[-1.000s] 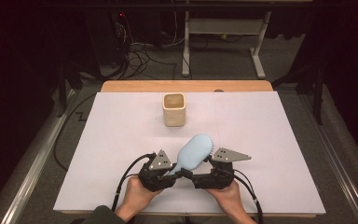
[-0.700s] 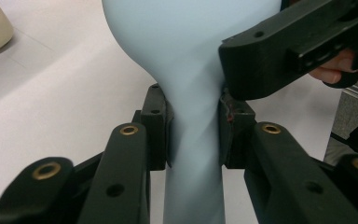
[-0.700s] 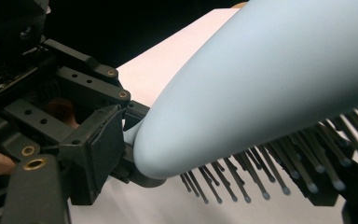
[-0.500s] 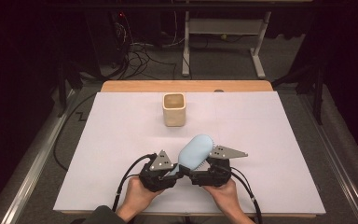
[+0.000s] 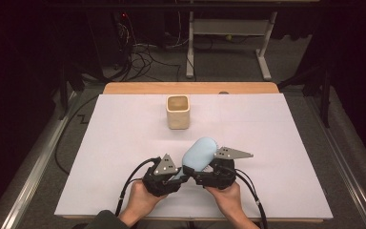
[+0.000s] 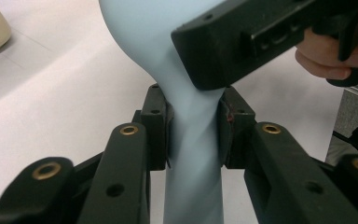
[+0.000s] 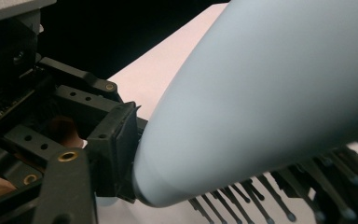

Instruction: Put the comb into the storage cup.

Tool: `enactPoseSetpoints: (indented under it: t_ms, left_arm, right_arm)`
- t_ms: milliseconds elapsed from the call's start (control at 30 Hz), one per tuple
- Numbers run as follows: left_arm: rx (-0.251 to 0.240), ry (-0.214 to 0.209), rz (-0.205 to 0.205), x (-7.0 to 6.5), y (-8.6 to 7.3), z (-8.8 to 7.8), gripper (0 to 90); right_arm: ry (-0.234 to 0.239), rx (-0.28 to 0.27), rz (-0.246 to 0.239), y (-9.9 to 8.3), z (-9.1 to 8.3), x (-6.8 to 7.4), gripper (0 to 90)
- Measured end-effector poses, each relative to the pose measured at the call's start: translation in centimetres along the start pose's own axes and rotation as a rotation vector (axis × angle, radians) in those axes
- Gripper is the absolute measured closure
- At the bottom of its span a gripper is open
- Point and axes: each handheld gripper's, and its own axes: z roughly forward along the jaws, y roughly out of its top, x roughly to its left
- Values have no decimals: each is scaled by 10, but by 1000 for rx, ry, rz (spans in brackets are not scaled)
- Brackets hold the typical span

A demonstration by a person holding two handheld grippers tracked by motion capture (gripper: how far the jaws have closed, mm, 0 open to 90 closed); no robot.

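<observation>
In the lower middle of the high view, a pale blue hairbrush point(image 5: 199, 153) is held off the white table cover point(image 5: 276, 143) between two hand-held grippers. The left gripper point(image 6: 193, 130) is clamped on the brush's handle, pads pressing both sides. The right gripper point(image 5: 208, 168) sits at the brush head, its jaws having just been closing around it; whether its pads press yet cannot be told. A beige square cup point(image 5: 177, 111) stands well apart, toward the upper centre.

Wooden table point(image 5: 124, 88) under white sheet point(image 5: 276, 143), beige square cup point(image 5: 177, 112) on it.
</observation>
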Motion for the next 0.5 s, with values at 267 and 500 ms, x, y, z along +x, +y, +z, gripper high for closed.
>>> enactPoseSetpoints:
  t_ms: [267,500]
  left_arm:
    - [2,11,6,0,0,0,690]
    - [2,15,13,-1,0,-1,690]
  right_arm:
    - [18,14,16,4,-1,1,414]
    - [28,26,13,5,-1,3,465]
